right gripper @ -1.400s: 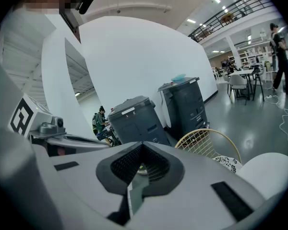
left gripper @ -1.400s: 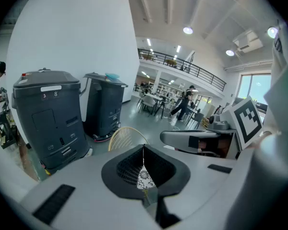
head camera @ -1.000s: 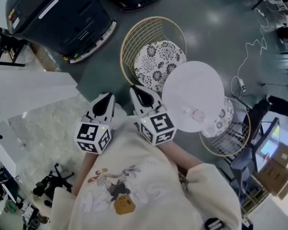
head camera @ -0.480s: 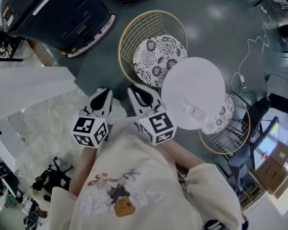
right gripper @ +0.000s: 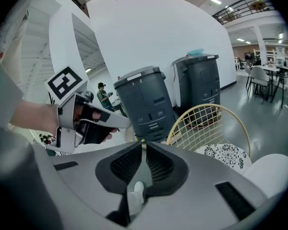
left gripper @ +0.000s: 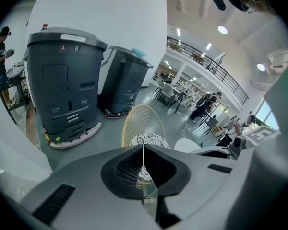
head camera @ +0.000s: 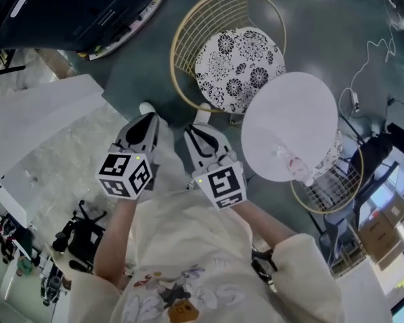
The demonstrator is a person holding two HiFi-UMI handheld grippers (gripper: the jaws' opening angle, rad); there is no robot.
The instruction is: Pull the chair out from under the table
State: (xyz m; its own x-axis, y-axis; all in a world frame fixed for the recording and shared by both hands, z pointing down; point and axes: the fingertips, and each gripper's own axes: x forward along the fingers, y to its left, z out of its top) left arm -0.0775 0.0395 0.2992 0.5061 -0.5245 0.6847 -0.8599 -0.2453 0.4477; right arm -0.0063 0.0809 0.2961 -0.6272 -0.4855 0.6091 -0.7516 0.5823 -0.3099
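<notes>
A gold wire chair (head camera: 230, 58) with a black-and-white patterned cushion stands beside a round white table (head camera: 291, 126). A second wire chair (head camera: 331, 179) sits tucked under the table's far side, mostly hidden by the tabletop. My left gripper (head camera: 145, 118) and right gripper (head camera: 194, 132) are side by side close to my body, both shut and empty, short of the near chair. The left gripper view looks over its closed jaws at the chair (left gripper: 141, 123) and the table (left gripper: 188, 145). In the right gripper view I see the chair (right gripper: 216, 127), the table edge (right gripper: 272, 172) and the left gripper (right gripper: 126, 123).
Two large dark grey bins (head camera: 67, 12) stand on the floor beyond the chair. A white partition (head camera: 40, 116) lies to my left. A cable (head camera: 363, 66) runs over the floor on the right, and cardboard boxes (head camera: 378, 229) sit beyond the table. People stand far off.
Both grippers have sunk lower, still side by side and shut. The head view has shifted, so the chair and table now sit higher and further right in it.
</notes>
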